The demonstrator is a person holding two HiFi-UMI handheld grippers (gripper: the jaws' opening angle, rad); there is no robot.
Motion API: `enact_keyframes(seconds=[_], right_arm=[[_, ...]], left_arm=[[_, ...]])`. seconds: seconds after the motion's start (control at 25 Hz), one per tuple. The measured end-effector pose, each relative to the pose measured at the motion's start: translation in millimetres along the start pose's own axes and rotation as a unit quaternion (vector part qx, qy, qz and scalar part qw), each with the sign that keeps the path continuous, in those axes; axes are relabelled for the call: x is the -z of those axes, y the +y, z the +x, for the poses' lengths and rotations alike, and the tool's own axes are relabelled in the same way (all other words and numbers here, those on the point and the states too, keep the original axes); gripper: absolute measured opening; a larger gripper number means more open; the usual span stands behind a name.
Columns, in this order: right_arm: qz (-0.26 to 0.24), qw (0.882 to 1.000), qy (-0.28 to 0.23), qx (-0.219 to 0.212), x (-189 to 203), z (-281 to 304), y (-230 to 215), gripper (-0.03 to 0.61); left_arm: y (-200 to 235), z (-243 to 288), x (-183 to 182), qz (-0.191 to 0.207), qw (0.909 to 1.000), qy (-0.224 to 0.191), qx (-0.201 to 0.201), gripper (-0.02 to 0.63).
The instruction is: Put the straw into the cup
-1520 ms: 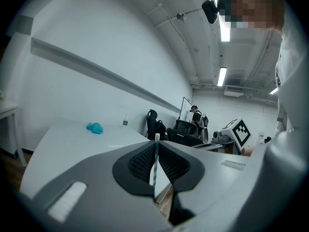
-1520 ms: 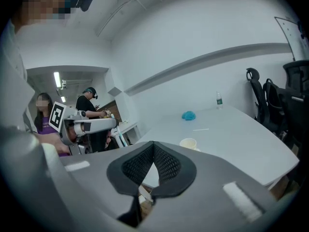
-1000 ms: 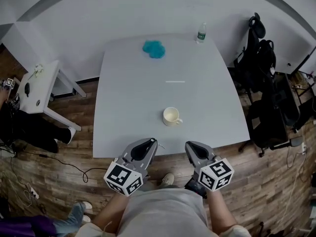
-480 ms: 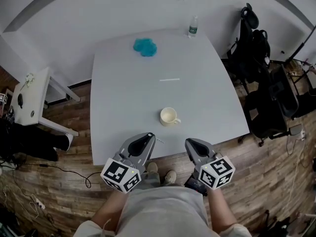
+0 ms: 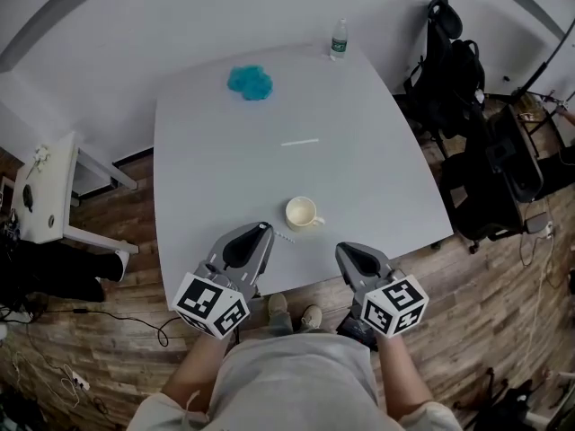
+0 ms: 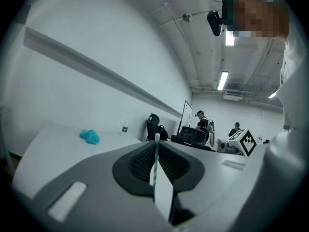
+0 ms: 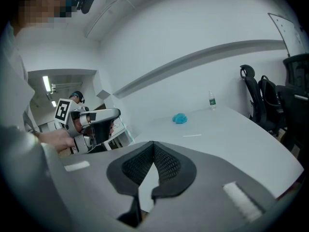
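A cream cup [image 5: 302,213] with its handle to the right stands near the front edge of the pale table [image 5: 377,178]. My left gripper [image 5: 261,231] is just left of and in front of the cup, shut on a green-and-white striped straw [image 6: 155,159] whose end [image 5: 284,238] sticks out toward the cup. A second white straw [image 5: 299,141] lies flat on the table beyond the cup, also seen in the right gripper view [image 7: 192,136]. My right gripper [image 5: 347,251] hovers at the table's front edge, right of the cup, shut with nothing in it.
A blue crumpled cloth [image 5: 249,81] and a water bottle [image 5: 339,40] sit at the table's far side. Black office chairs with bags [image 5: 467,88] stand to the right. A small white side table [image 5: 45,187] is at the left. Other people stand in the background.
The left gripper with the straw has moved forward over the table's front edge, closer to the cup. The head view has shifted, so the table sits further left and higher.
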State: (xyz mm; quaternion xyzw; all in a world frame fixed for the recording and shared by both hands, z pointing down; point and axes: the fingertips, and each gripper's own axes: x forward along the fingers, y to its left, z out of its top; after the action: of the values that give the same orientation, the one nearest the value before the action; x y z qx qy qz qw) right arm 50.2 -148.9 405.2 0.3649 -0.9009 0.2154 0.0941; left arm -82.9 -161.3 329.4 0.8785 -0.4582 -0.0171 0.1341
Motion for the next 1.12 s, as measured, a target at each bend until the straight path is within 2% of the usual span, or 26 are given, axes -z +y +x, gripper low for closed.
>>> enact_keyframes(seconds=[0.56,1.12], right_arm=[[0.011,1.0,0.004,0.012,-15,28,-33,0.006],[0.027,0.999,0.015,0.026,-10,44,-58,0.006]], left_arm=[[35,44,0,-0.004,0.9999,0.011,-0.006,0.041],[64,75,29,-0.042,0.9989,0.017,-0.014,0.041]])
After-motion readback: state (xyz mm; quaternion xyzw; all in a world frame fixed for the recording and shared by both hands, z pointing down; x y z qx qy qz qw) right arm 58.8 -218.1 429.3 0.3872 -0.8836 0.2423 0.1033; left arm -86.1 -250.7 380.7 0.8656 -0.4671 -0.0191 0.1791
